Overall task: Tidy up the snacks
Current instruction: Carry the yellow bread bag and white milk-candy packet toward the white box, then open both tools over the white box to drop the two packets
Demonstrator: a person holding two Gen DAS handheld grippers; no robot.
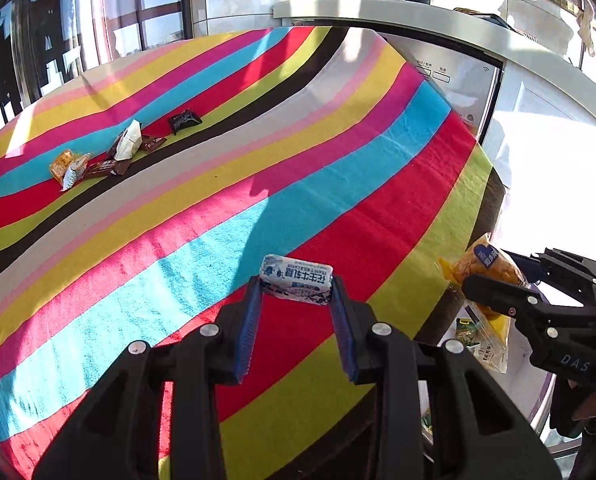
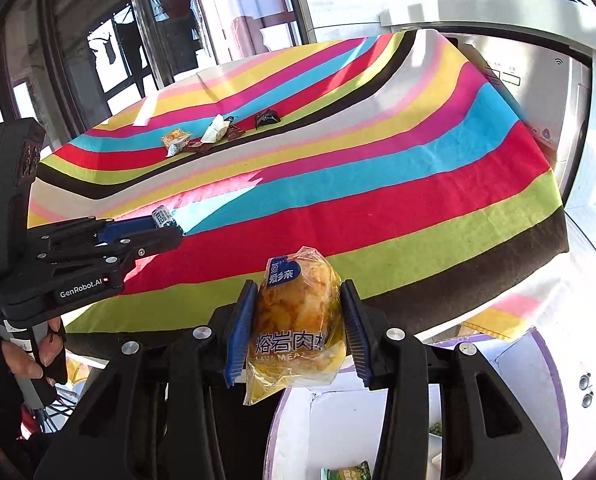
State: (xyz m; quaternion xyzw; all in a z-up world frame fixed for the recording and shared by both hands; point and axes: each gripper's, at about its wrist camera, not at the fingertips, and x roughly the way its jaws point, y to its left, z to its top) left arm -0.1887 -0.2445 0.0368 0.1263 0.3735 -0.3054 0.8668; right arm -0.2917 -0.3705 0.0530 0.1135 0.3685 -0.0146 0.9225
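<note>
Snacks: six loose on striped cloth (image 1: 337, 184); left hand-held gripper (image 1: 296, 294) grips one candy (image 1: 296, 283), right (image 2: 298, 308) one bread bag (image 2: 298, 320).

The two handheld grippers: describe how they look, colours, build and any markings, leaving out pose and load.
Both are matte black plastic with angular linkage arms pinned by silver rivets, and ribbed blue pads line the inner faces of the fingers. The left gripper carries white "GenRobot.AI" lettering beside a small red light, above a grey handle. The right gripper shows faint letters "DAS" on its body. No cables are visible.

Both wrist views look steeply down, close, across the same striped tablecloth (image 1: 298, 128) (image 2: 337, 184), each catching the other.
</note>
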